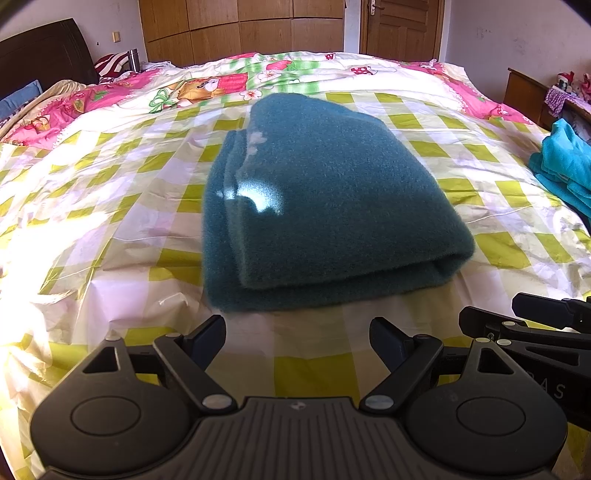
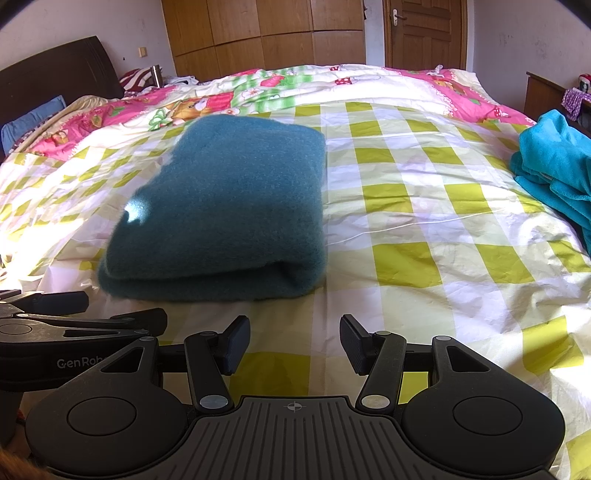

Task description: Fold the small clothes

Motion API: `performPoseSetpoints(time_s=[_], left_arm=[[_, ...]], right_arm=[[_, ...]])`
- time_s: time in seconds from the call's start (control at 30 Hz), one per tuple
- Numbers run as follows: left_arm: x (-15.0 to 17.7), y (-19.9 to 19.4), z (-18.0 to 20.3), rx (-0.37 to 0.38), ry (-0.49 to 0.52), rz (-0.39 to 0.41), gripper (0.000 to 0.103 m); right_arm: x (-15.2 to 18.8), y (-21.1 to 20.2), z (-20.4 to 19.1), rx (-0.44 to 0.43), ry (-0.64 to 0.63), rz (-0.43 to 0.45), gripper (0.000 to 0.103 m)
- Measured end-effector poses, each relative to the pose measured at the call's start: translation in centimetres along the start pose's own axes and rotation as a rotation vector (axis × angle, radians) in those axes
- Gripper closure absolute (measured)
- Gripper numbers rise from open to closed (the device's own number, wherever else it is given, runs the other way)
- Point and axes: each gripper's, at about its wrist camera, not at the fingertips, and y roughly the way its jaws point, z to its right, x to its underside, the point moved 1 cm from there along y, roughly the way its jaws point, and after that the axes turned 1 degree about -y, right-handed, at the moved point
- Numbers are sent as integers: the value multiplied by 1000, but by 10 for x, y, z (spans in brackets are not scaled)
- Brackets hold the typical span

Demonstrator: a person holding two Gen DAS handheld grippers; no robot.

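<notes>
A dark teal fleece garment [image 1: 325,206] lies folded into a thick rectangle on the checked bed cover; the right wrist view shows the same garment [image 2: 225,221] left of centre. My left gripper [image 1: 297,341] hovers just short of its near edge, open, nothing between its fingers. My right gripper [image 2: 294,341] stands open over bare cover, to the right of the garment's near corner, holding nothing. Each gripper shows in the other's view: the right gripper [image 1: 491,314] at the right edge, the left gripper [image 2: 122,306] at the left edge.
A heap of bright turquoise cloth [image 2: 557,166] lies at the bed's right side, also seen as turquoise cloth [image 1: 565,166]. The yellow-green checked cover [image 2: 424,229] spreads around. Pink patterned quilt [image 1: 110,92], dark headboard [image 1: 44,55] and wooden wardrobe [image 2: 266,33] lie beyond.
</notes>
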Motion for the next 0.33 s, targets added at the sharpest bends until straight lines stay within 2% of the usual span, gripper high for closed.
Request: performPoseSetpoints(time_s=[0.33], left_arm=[[0,-1,0,-4,-3,2,7]], right_arm=[[0,0,0,-2,-1,0,49]])
